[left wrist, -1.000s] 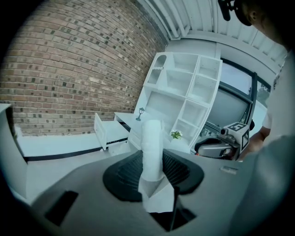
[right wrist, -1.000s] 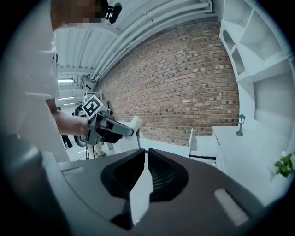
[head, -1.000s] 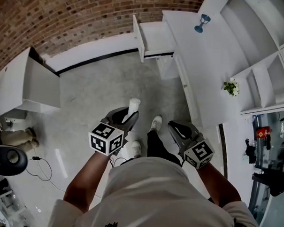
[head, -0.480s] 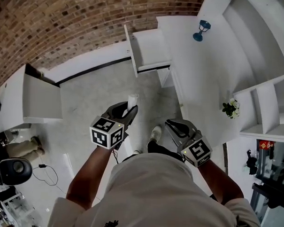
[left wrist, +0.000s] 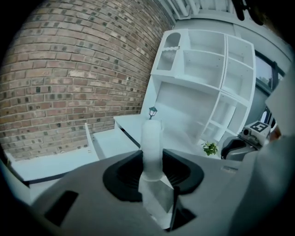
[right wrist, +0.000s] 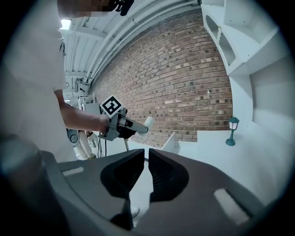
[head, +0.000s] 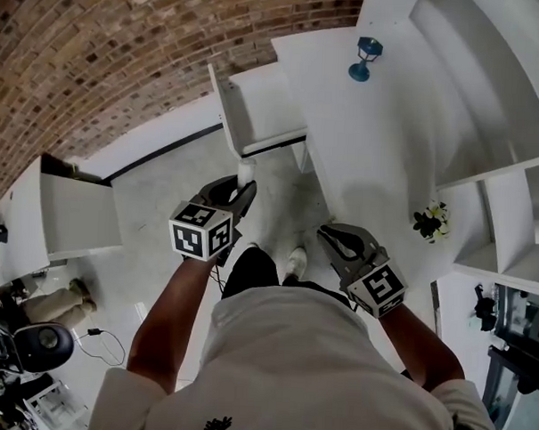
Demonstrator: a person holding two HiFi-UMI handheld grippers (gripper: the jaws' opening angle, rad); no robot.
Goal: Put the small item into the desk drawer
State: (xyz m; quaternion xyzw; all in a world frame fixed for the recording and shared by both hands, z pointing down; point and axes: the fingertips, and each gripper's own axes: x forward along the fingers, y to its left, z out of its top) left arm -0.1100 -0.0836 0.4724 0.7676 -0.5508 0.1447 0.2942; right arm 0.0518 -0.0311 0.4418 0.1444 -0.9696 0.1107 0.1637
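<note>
The left tool [head: 242,188] clamps a white tube [head: 245,171] — right tool [head: 327,234] barely ajar, empty.

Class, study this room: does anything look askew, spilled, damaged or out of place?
Nothing looks spilled or damaged. The white desk drawer stands pulled out, which suits the task; the left gripper clamps a small white cylinder.

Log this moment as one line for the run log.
left tongs: shut on white cylinder | right tongs: empty, jaws slightly apart | desk drawer: open, cylinder not yet inside
</note>
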